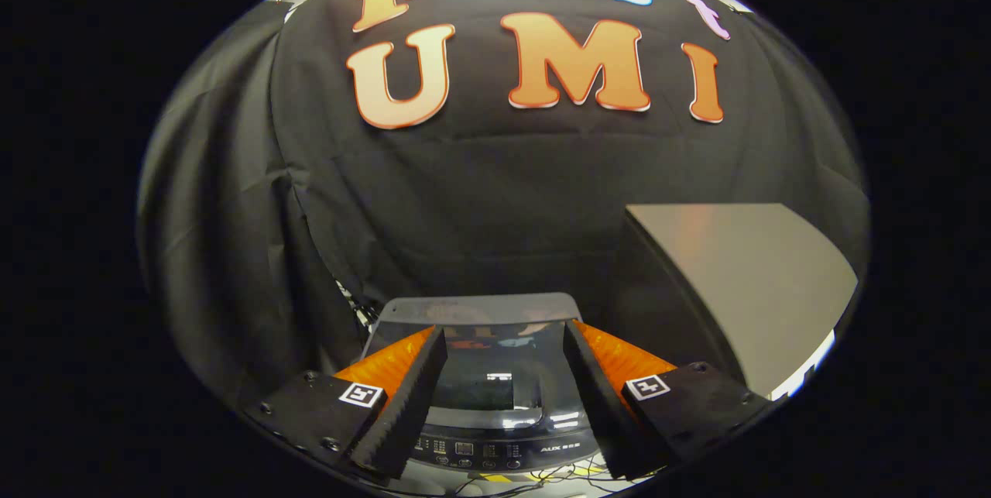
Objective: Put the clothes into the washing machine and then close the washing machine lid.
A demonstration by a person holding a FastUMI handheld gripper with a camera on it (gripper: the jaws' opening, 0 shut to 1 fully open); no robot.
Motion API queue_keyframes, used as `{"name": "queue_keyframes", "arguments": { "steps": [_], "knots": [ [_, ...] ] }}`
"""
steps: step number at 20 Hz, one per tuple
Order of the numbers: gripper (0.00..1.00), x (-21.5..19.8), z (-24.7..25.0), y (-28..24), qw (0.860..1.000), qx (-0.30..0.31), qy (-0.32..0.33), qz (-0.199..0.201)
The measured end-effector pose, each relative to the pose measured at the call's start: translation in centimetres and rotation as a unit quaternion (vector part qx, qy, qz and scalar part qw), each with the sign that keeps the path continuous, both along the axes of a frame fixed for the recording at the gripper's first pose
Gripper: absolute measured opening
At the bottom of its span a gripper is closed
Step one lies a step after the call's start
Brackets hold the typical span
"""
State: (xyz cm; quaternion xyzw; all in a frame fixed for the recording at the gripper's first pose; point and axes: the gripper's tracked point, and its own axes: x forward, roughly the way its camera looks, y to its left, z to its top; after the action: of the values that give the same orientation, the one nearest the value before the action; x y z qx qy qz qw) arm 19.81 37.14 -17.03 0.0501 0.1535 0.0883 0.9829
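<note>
Below the hand-held gripper [503, 343], whose fingers stand wide apart with nothing between them, sits the washing machine [495, 397], its glossy lid [480, 358] down. A grey desk [743, 273] stands just right. No clothes are visible; what the drum holds cannot be told. Lifting the lid likely comes first.

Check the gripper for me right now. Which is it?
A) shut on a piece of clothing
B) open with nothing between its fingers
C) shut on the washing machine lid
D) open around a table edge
B: the gripper is open, its fingers spread apart with nothing held, and the washing machine with its glossy lid sits below and beyond them.
</note>
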Motion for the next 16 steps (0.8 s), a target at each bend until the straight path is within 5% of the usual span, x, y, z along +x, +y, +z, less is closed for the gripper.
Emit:
{"name": "queue_keyframes", "arguments": {
  "steps": [16],
  "knots": [
    [0.98,-9.3,19.9,-13.8,0.986,-0.008,-0.164,-0.029]
  ]
}}
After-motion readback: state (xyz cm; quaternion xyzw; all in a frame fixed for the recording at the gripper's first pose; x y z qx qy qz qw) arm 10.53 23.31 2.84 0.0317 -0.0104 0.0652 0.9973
